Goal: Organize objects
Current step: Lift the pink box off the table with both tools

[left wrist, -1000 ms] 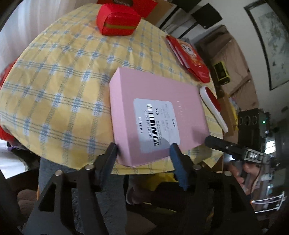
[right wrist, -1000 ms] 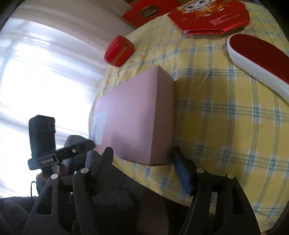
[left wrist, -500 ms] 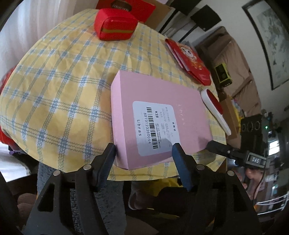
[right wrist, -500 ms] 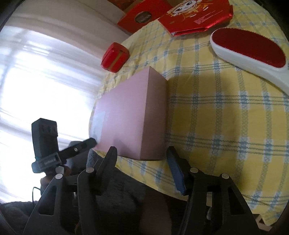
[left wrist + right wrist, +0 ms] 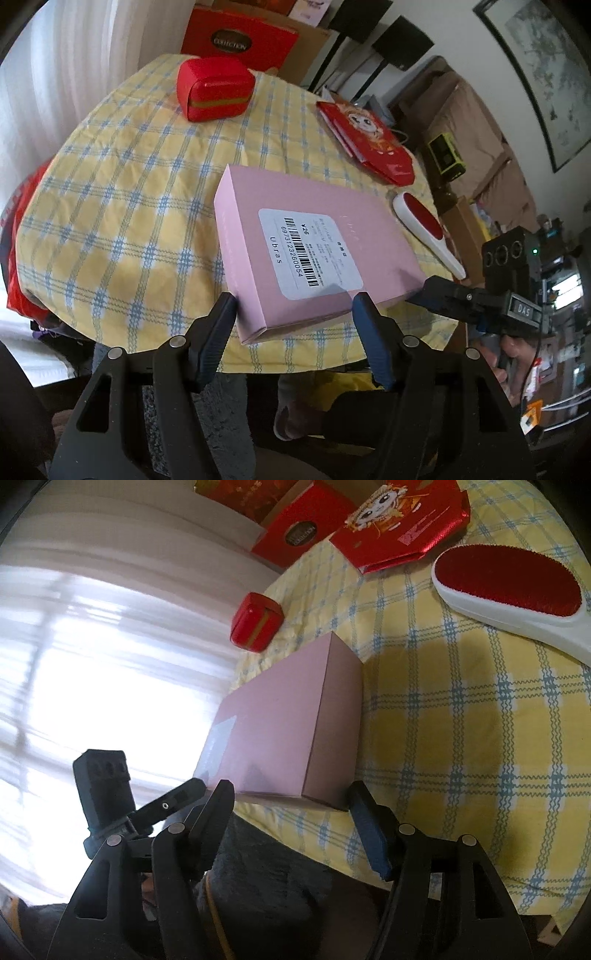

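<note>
Found pink box (image 5: pixel 314 236) flat at near edge of checked tablecloth (image 5: pixel 129 206). Saw left gripper (image 5: pixel 294 299) and right gripper (image 5: pixel 290 790) agape astride it at that edge, clamping nothing, right jaws just widened. Judged pre-grasp: called for squeezing, then lifting.

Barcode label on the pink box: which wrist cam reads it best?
Left wrist. There the barcode label faces the camera on top of the pink box, with bars, digits and "Ubras" legible. The right wrist view sees the label only at a grazing angle, washed out by window glare, nothing readable.
</note>
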